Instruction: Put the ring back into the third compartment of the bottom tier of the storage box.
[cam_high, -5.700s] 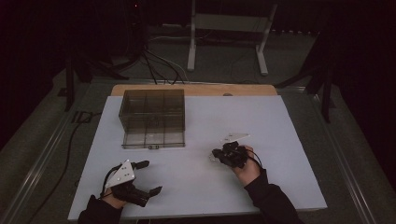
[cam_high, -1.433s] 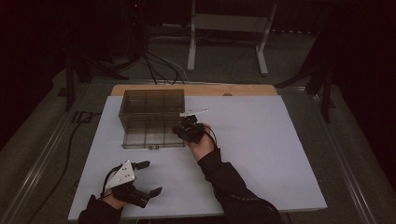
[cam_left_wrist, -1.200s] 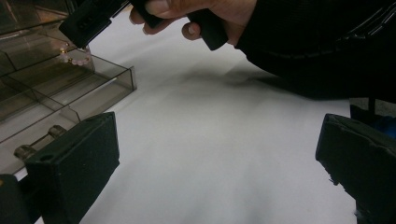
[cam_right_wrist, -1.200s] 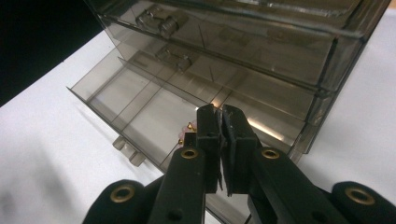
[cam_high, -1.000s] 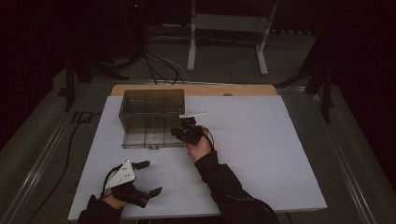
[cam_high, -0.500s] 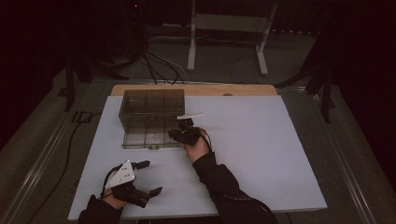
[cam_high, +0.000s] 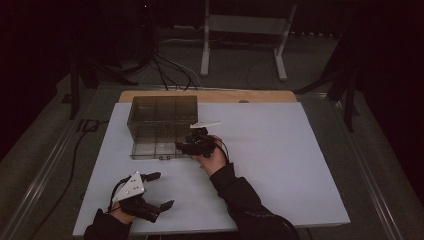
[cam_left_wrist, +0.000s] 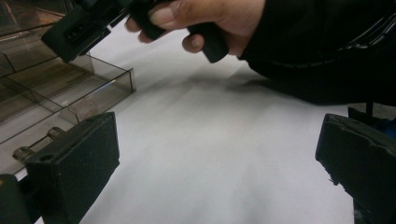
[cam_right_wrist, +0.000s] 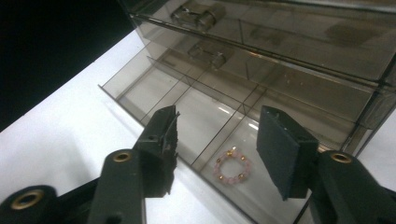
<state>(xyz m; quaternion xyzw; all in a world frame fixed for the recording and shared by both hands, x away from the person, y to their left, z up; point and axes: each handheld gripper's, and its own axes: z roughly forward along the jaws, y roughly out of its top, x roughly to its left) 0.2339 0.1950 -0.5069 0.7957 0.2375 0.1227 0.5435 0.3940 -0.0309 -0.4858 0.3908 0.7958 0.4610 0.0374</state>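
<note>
The left gripper (cam_high: 161, 190) rested on the near left part of the white desk (cam_high: 280, 150), and its fingers (cam_left_wrist: 74, 163) stood wide open with nothing between them. To its right and farther away stood one clear brown drawer box (cam_high: 162, 107), with its bottom drawer (cam_right_wrist: 187, 112) pulled out toward the person. In the near right part of that drawer lay one small pink bead bracelet (cam_right_wrist: 232, 169). The right gripper (cam_high: 181, 147) hung just above it, and its fingers (cam_right_wrist: 161, 135) had just been opening, about half way, with the bracelet below the gap and nothing pinched. It looked like the bracelet had just been dropped in, so the job in hand was to let go cleanly. To do that well, the fingers should open a bit more, then lift straight up, so they do not catch the beads or bump the thin drawer walls. After that the drawer could be pushed shut gently. Counted up: two grippers, one box, one open drawer, one bracelet.
</note>
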